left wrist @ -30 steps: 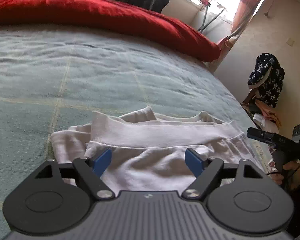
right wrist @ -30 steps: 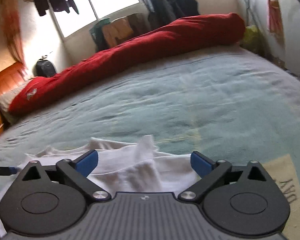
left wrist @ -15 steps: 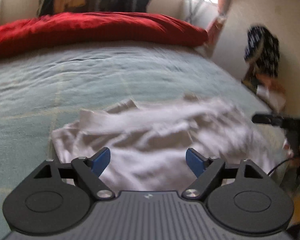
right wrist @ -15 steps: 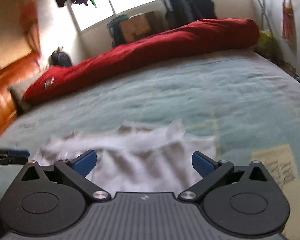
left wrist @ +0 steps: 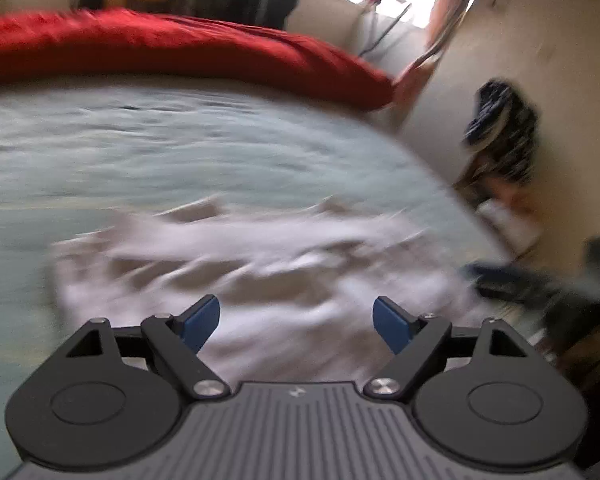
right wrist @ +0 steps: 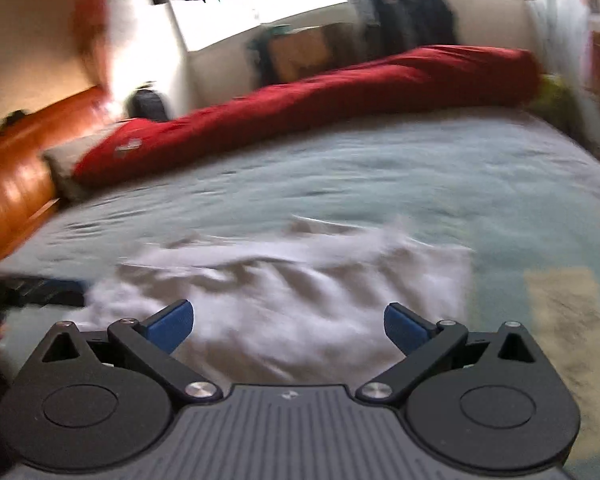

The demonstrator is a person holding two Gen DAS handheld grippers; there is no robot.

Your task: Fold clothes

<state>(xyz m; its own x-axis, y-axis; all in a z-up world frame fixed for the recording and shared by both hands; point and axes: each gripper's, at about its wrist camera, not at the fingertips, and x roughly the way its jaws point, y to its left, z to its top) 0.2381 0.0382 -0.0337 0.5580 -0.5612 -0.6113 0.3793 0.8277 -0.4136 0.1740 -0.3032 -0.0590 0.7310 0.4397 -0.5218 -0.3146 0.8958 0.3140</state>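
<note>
Lying rumpled on the near part of the bed is one white garment (left wrist: 260, 264), spread wide but creased, with a folded band or hem toward its far edge; the exact kind of clothing cannot be told through the blur. It is judged light, limp and thin: no shape will be held once lifted, folds will sag, and the cloth may slide a little on the bedding. A hold is best taken at the outer corners or along a hem, one corner per gripper, so that the layers are pinched together rather than a single ply.

The left gripper (left wrist: 296, 322) is seen with blue pads spread wide, nothing between them, poised above the garment's near edge. The right gripper (right wrist: 286, 326) is likewise seen with jaws standing well apart and empty, above the near edge on the other side. Each gripper appears dimly at the margin of the other's view.

The bed (right wrist: 420, 184) is covered by a pale green-blue blanket. A long red duvet roll (right wrist: 340, 92) is laid along its far side. A dark patterned item (left wrist: 500, 136) is hung or heaped by the wall beside the bed.

Containers: none are made out; nothing is held in anything.
</note>
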